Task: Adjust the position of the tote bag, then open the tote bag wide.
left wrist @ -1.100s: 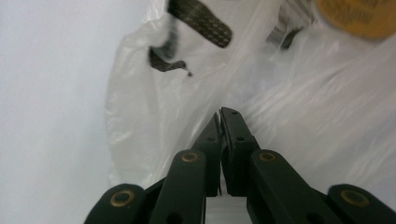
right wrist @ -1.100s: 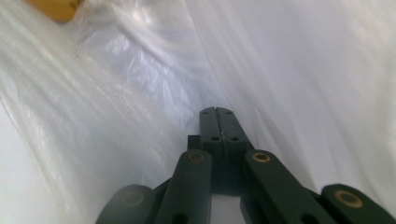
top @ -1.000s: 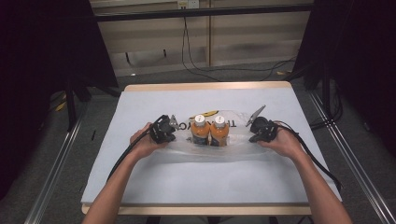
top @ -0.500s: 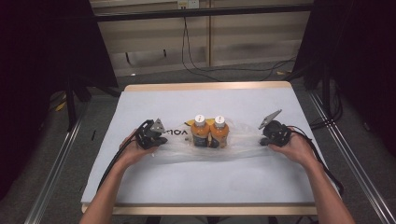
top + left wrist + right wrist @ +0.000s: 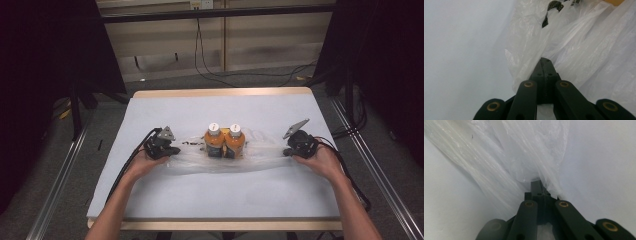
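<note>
- The clear plastic bag (image 5: 250, 155) lies stretched flat across the middle of the desk (image 5: 225, 105), running from 9 o'clock to 3 o'clock.
- Two orange bottles (image 5: 224, 142) with white caps stand upright side by side at the bag's centre, touching each other.
- The left claw (image 5: 172, 150) sits at the bag's 9 o'clock end; in the left gripper view its jaws are pressed together, clamped on a bunched fold of the film (image 5: 531, 50).
- The right claw (image 5: 289, 151) sits at the 3 o'clock end, jaws likewise pinched tight on gathered film (image 5: 524, 170).
- Black printed lettering (image 5: 192, 143) shows on the bag just beside the left claw.
</note>
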`<state>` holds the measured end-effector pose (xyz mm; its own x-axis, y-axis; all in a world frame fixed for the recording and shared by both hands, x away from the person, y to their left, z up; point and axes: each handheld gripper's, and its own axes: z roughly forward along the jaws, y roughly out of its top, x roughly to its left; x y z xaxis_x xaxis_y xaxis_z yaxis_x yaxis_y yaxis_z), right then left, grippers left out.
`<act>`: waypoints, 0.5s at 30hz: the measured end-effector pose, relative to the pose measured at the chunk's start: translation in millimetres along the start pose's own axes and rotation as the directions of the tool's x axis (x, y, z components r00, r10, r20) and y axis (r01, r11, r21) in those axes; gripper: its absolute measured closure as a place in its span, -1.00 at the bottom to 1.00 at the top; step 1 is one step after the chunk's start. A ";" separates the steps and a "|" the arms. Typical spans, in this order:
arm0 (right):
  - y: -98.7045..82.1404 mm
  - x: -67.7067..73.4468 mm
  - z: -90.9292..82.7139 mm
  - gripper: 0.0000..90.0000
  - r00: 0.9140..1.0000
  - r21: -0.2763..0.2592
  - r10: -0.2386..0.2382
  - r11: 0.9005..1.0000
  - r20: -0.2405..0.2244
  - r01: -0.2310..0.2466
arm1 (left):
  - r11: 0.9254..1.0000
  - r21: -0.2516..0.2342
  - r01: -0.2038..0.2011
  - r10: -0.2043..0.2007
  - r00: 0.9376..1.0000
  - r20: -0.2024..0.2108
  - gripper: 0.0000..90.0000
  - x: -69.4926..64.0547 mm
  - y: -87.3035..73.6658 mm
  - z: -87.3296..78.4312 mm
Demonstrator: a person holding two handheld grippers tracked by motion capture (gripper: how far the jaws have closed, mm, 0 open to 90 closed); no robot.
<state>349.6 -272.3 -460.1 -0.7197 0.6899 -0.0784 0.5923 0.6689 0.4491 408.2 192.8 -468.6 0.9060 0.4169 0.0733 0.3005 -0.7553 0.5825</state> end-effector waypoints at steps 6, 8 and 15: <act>-7.1 -2.7 -3.2 1.00 1.000 0.000 0.024 1.000 0.012 -0.024 | 1.000 -0.017 0.023 -0.022 1.000 0.021 1.00 1.3 -1.2 0.7; -7.5 -2.4 -2.5 1.00 1.000 -0.016 0.007 1.000 0.027 -0.007 | 0.999 -0.010 0.032 -0.031 0.999 0.031 1.00 2.5 -1.3 -0.2; -5.9 -1.4 -7.6 1.00 1.000 -0.127 0.016 0.992 -0.006 -0.016 | 0.991 -0.091 0.096 -0.090 0.993 0.071 1.00 3.4 -6.3 -4.0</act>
<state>344.3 -279.3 -455.8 -0.7125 0.6986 -0.0658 0.5531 0.6168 0.5600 408.2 201.0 -468.7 0.8944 0.4458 -0.0372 0.3576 -0.6627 0.6580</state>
